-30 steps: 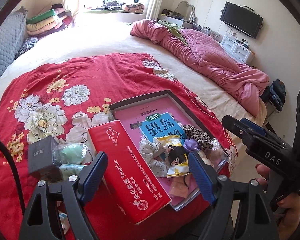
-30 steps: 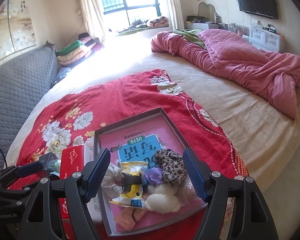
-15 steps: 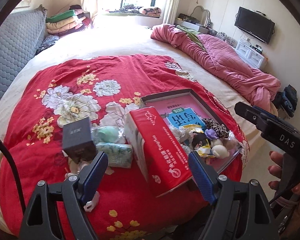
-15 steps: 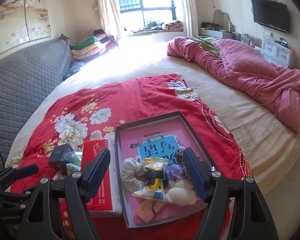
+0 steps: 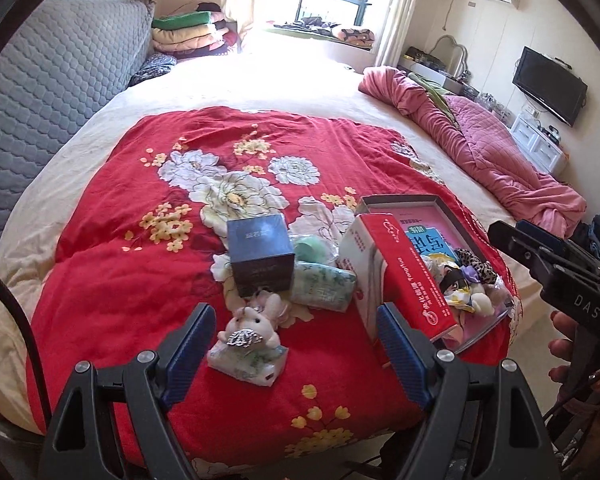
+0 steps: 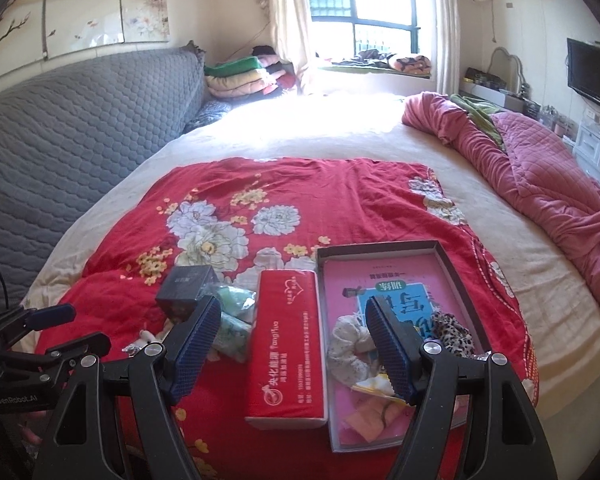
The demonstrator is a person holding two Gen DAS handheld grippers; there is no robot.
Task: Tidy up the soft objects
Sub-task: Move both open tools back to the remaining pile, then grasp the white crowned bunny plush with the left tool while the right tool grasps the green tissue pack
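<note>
On the red floral blanket (image 5: 148, 280) a white plush bunny (image 5: 256, 322) lies on a small tissue packet (image 5: 252, 364). My left gripper (image 5: 296, 332) hovers open just in front of it, touching nothing. Behind the bunny stand a dark cube box (image 5: 260, 254) and green tissue packets (image 5: 324, 284). A red tissue pack (image 6: 288, 340) lies beside a shallow grey tray (image 6: 376, 246) that holds a pink book, a white scrunchie (image 6: 350, 346), a leopard scrunchie (image 6: 454, 334) and other small soft items. My right gripper (image 6: 292, 320) is open above the red pack and the tray's left side.
A crumpled pink quilt (image 5: 492, 152) lies on the right of the bed. A grey padded headboard (image 6: 60, 120) runs along the left, with folded bedding (image 6: 240, 74) by the window. The bed's near edge is just under both grippers. A hand holds the right gripper's handle (image 5: 572, 308).
Both views have swung left across the bed. The tray slid toward the right of the left wrist view, and the plush bunny came into sight. Both grippers' jaws kept the same width.
</note>
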